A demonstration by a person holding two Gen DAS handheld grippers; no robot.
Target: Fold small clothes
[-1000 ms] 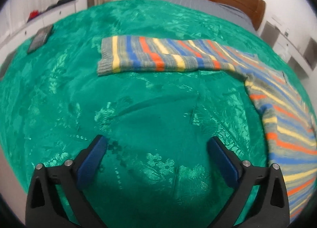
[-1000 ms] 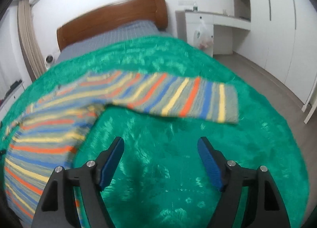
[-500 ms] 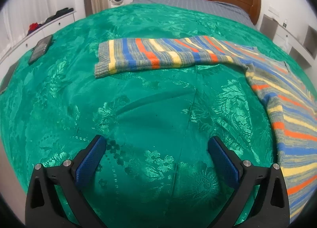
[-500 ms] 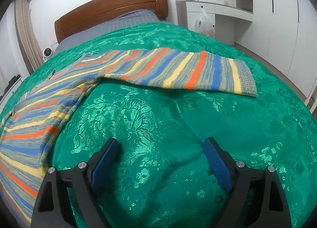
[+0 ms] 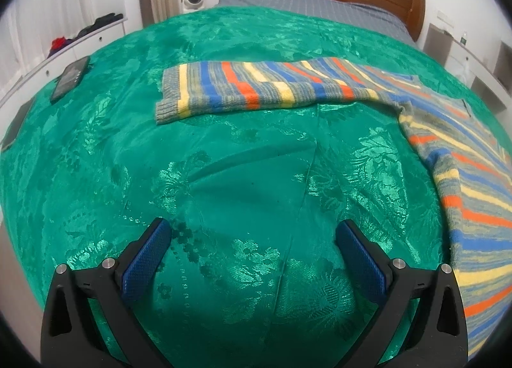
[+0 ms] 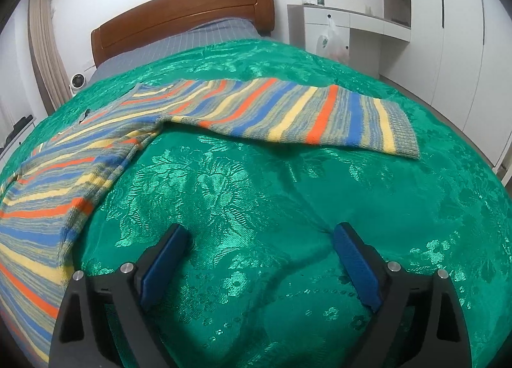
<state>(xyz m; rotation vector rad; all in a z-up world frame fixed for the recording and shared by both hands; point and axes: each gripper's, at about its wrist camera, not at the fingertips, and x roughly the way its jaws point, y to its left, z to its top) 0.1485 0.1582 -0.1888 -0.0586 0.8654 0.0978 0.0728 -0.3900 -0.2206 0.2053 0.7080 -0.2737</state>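
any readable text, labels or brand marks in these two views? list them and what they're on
None legible.
Plastic bag: green print, too blurred to read.
Dark flat device: no readable marking.
Striped sweater: no visible tag.
Small bottle on the shelf: label too small.

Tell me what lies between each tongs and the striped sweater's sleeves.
Nothing visible does. Only bare green bedspread separates the open left tongs from the striped sweater, and likewise the open right tongs from its other sleeve.

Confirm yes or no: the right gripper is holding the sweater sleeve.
No: the right gripper is open over bare bedspread, apart from the sleeve.
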